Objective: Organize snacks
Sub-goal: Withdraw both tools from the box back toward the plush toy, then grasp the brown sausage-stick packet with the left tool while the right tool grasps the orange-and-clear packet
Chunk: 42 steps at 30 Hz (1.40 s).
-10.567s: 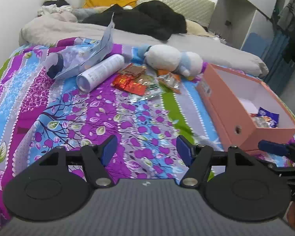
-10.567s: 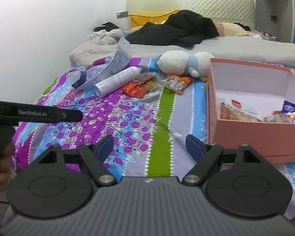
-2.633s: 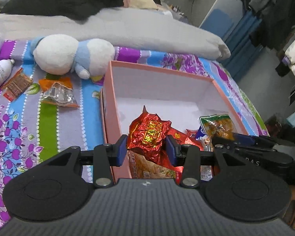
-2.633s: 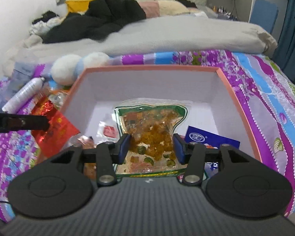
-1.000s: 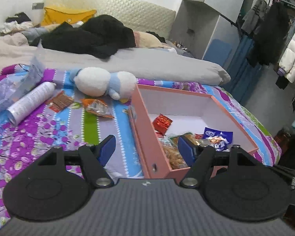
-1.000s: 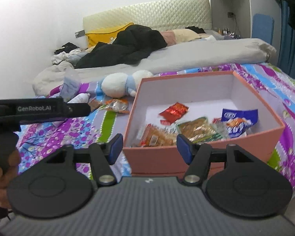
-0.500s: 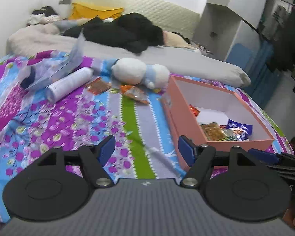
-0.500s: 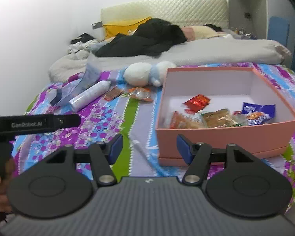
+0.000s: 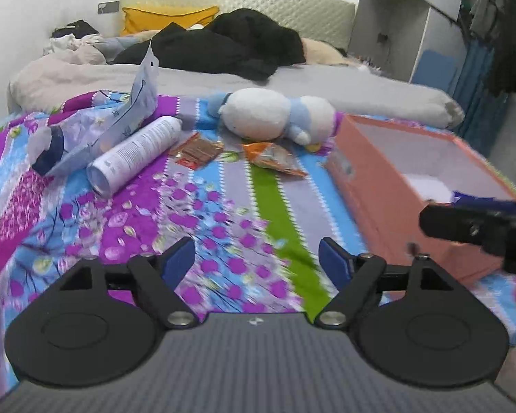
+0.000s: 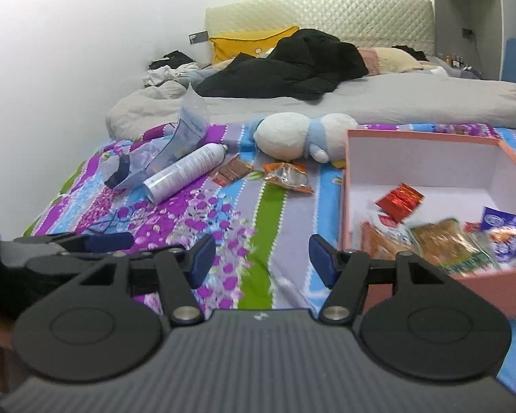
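Snack packets [image 9: 275,158] beside plush toy [image 9: 275,118], spray can [image 9: 134,156].

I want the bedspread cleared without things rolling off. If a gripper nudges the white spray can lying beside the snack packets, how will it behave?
The white spray can lies on its side, so it would likely roll. Its smooth, rigid body may slip between pads. The soft bedspread probably slows it.
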Tool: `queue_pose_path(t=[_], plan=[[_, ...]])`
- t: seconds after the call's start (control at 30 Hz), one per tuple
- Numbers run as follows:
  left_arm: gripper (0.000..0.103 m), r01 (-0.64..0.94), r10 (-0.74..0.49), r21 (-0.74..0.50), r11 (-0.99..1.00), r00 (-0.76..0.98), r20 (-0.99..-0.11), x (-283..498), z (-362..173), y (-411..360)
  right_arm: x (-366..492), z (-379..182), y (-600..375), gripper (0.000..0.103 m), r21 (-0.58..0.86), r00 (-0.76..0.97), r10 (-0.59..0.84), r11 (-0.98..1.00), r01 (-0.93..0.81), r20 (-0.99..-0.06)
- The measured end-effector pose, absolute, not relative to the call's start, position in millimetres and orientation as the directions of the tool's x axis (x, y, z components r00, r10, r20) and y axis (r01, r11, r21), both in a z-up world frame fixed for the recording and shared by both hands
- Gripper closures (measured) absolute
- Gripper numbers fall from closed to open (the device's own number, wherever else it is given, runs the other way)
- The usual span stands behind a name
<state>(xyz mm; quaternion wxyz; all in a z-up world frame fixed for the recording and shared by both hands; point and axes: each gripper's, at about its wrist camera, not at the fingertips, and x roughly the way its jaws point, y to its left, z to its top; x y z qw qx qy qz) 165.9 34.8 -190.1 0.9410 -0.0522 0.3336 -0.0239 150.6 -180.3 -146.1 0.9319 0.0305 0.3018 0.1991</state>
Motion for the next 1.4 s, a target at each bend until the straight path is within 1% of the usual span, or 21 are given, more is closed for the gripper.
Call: queue_pose_path(t=[0.2, 0.43, 0.53, 0.67, 0.77, 0.8, 0.83, 0.87, 0.9, 1.0, 1.13, 1.2, 1.3, 1.4], plan=[[0.011, 0.023, -0.038, -0.033, 0.999, 0.772, -0.635, 232, -211, 62, 206, -153, -154, 0.041, 0.172, 0.725, 0.403, 0.911, -0.374, -0.559], [0.011, 0.068, -0.035, 0.025, 0.997, 0.745, -0.666, 321, -250, 86, 293, -179, -127, 0.041, 0.173, 0.693, 0.377, 0.921, -0.348, -0.614], [0.011, 0.085, -0.037, 0.040, 0.996, 0.745, -0.667, 350, -263, 90, 328, -193, -116, 0.041, 0.178, 0.672, 0.374, 0.922, -0.344, -0.640], [0.011, 0.117, -0.004, 0.134, 0.984, 0.768, -0.640, 383, -277, 86, 367, -209, -103, 0.041, 0.143, 0.662, 0.341, 0.931, -0.336, -0.668], [0.011, 0.123, 0.011, 0.161, 0.979, 0.763, -0.646, 410, -284, 87, 391, -218, -97, 0.040, 0.119, 0.641, 0.311, 0.938, -0.325, -0.701], [0.011, 0.123, 0.012, 0.164, 0.979, 0.764, -0.645, 416, -286, 88, 398, -221, -97, 0.038, 0.115, 0.633, 0.303, 0.940, -0.320, -0.712], [0.011, 0.131, 0.009, 0.170, 0.977, 0.764, -0.646, 424, -288, 89, 405, -222, -98, 0.033, 0.119, 0.624, 0.302, 0.941, -0.318, -0.721], [0.011, 0.140, 0.010, 0.179, 0.974, 0.761, -0.648, 430, -290, 90, 412, -224, -99, 0.021, 0.127, 0.617, 0.304, 0.941, -0.314, -0.726], [0.011, 0.149, 0.012, 0.192, 0.970, 0.759, -0.651, 436, -292, 90, 418, -225, -100, 0.016, 0.134, 0.616, 0.304, 0.942, -0.307, -0.727], [0.011, 0.169, 0.011, 0.211, 0.963, 0.755, -0.655, 449, -296, 91, 433, -231, -99, 0.016, 0.120, 0.607, 0.291, 0.944, -0.306, -0.740], [0.012, 0.156, 0.006, 0.184, 0.971, 0.746, -0.666, 464, -305, 97, 453, -242, -99, 0.016, 0.156, 0.562, 0.309, 0.940, -0.304, -0.767], [0.012, 0.159, 0.000, 0.182, 0.970, 0.754, -0.657, 469, -310, 100, 460, -249, -98, 0.017, 0.173, 0.547, 0.327, 0.933, -0.314, -0.771], [0.012, 0.162, -0.018, 0.163, 0.973, 0.762, -0.648, 474, -314, 103, 472, -262, -97, 0.017, 0.171, 0.528, 0.302, 0.944, -0.281, -0.794], [0.013, 0.162, -0.018, 0.173, 0.971, 0.779, -0.627, 477, -318, 103, 478, -274, -99, 0.017, 0.194, 0.496, 0.301, 0.947, -0.256, -0.814]])
